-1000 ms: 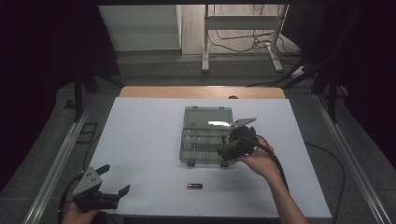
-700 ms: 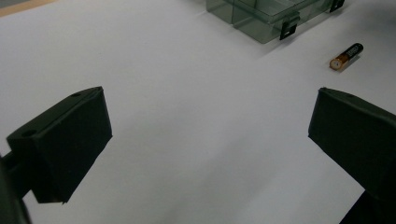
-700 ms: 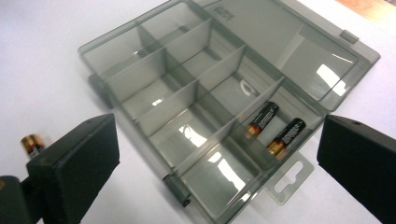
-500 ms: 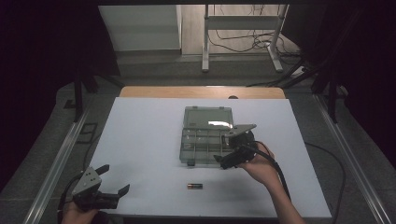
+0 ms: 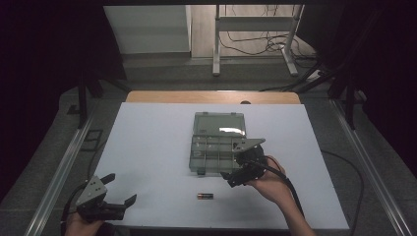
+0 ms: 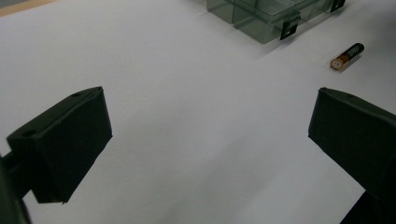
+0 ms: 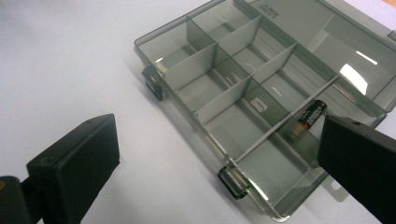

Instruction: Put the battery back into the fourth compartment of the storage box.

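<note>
At the table's near left corner the left gripper (image 5: 114, 198) waits, jaws spread. A loose battery (image 5: 206, 195) lies near the front edge. The right gripper (image 5: 244, 169), jaws apart, has drawn back from the organizer box (image 5: 216, 142); another battery (image 7: 307, 119) lies inside, seemingly partly hidden.

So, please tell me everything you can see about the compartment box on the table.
The compartment box looks like smoky grey see-through plastic. It lies flat on the white table, with its lid open and laid back on the far side. Thin dividers split the tray into several compartments, and two dark latches sit on the front edge. One battery lies inside a compartment; another battery lies outside, in front. The right gripper is beside it, fingers apart, not touching.
</note>
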Demonstrator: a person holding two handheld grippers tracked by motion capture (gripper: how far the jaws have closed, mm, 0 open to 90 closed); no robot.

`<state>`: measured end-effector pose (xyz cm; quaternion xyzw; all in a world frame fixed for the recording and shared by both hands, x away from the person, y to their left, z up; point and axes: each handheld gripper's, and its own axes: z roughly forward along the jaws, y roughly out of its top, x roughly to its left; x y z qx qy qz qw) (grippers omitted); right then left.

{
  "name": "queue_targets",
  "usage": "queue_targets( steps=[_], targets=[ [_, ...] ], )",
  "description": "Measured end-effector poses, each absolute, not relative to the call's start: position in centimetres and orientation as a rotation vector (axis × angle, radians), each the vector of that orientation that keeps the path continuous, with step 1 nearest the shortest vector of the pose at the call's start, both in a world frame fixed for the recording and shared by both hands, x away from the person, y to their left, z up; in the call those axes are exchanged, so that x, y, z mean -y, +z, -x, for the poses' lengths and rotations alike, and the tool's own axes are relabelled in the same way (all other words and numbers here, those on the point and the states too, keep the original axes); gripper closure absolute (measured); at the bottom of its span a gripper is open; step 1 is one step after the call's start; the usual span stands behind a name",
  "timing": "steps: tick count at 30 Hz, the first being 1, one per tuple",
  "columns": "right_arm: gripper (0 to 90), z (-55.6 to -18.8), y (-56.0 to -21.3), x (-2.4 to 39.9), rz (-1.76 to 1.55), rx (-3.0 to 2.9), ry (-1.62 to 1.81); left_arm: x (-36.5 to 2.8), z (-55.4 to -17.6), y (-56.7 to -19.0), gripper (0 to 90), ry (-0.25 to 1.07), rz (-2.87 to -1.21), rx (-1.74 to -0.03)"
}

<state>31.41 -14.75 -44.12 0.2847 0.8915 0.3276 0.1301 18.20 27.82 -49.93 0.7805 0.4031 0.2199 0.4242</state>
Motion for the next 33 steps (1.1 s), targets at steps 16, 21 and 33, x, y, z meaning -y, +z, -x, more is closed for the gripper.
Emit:
queue_targets(
  steps=[16, 21, 33],
  targets=[
    [4.5, -29.5, -45.9, 12.3, -0.837, -2.688, 0.875, -27.7, -18.2, -49.9, 0.3, 0.552, -1.957, -1.007],
    [20.0, -29.0, -46.3, 11.6, -0.781, -2.723, 0.874, -27.7, -18.2, -49.9, 0.3, 0.553, -1.962, -1.004],
    [44.7, -28.6, -48.6, 8.9, -0.663, -2.89, 0.785, -27.6, -18.2, -49.9, 0.3, 0.553, -1.971, -1.001]
  ],
)
